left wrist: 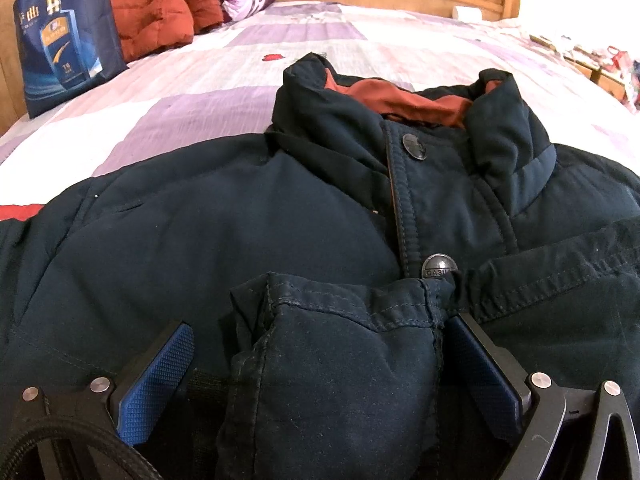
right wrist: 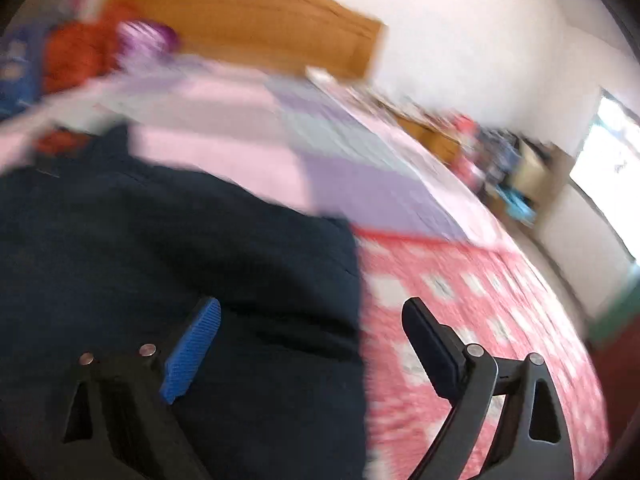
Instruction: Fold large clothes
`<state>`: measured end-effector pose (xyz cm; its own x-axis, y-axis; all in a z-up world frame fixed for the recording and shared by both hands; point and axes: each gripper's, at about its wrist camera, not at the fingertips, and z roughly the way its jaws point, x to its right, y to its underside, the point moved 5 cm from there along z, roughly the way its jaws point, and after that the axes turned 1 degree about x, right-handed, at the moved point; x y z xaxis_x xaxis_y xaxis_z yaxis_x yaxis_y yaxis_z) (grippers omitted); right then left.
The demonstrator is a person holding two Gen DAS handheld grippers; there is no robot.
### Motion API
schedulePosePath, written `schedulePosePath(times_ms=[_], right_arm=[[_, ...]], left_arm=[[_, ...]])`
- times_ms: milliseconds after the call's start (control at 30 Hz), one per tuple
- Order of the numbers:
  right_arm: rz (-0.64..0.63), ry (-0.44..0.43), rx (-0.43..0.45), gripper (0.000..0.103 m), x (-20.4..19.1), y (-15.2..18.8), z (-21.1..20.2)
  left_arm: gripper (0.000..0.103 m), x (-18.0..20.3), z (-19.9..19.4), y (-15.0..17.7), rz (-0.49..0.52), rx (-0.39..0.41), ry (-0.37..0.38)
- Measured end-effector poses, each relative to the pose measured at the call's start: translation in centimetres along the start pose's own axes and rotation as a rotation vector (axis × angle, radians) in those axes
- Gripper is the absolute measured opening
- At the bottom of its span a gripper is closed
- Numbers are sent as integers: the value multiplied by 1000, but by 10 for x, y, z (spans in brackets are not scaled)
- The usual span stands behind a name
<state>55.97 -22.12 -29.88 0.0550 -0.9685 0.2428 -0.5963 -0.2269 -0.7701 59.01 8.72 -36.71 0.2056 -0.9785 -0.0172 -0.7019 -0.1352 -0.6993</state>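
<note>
My left gripper [left wrist: 320, 344] straddles the jacket's [left wrist: 280, 220] cuff [left wrist: 332, 360], spread wide; my right gripper [right wrist: 312, 320] hangs wide over the jacket's edge on the bed [right wrist: 460, 300].

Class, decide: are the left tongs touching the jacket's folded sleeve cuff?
Touching. In the left wrist view the sleeve cuff fills the open left tongs, and its right edge presses against the right pad.
</note>
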Motion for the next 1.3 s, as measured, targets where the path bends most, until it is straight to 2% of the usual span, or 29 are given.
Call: schedulePosePath(times_ms=[67, 133, 200, 267, 333, 367, 433, 500, 600, 633, 800, 967, 1067, 1200, 1300], right_arm=[[7, -115, 12, 95, -28, -10, -7], [33, -231, -56, 95, -58, -20, 6], [6, -265, -124, 95, -82, -23, 23], [-83, -253, -212, 95, -92, -13, 44], [-81, -183, -183, 93, -64, -12, 49], [-50, -115, -180, 93, -35, -8, 54], [59, -44, -209, 92, 20, 7, 65], [153, -76, -220, 86, 49, 17, 65], [57, 41, -165, 86, 34, 26, 58], [50, 56, -155, 86, 31, 28, 59], [87, 20, -142, 87, 41, 37, 61], [78, 23, -139, 87, 12, 26, 69], [84, 18, -139, 87, 7, 25, 73], [86, 18, -140, 87, 9, 25, 74], [82, 23, -141, 87, 7, 24, 74]], left_arm=[[103, 1, 0, 0, 4, 1, -5], [103, 1, 0, 0, 6, 1, -7], [103, 1, 0, 0, 6, 2, -7], [103, 1, 0, 0, 6, 1, -7], [103, 0, 0, 0, 4, 2, -4], [103, 1, 0, 0, 4, 2, -3], [103, 2, -1, 0, 7, 5, 1], [103, 3, -1, 0, 12, 7, -1], [103, 3, -1, -1, 12, 6, -7], [103, 3, -1, -1, 14, 6, -9], [103, 2, -3, -2, 13, 12, -8], [103, -7, -16, -8, -14, 4, 51], [103, -25, -36, -13, -2, 38, 49], [103, -72, -61, -10, -2, 62, -20], [103, -118, -64, 8, -1, 19, -121]])
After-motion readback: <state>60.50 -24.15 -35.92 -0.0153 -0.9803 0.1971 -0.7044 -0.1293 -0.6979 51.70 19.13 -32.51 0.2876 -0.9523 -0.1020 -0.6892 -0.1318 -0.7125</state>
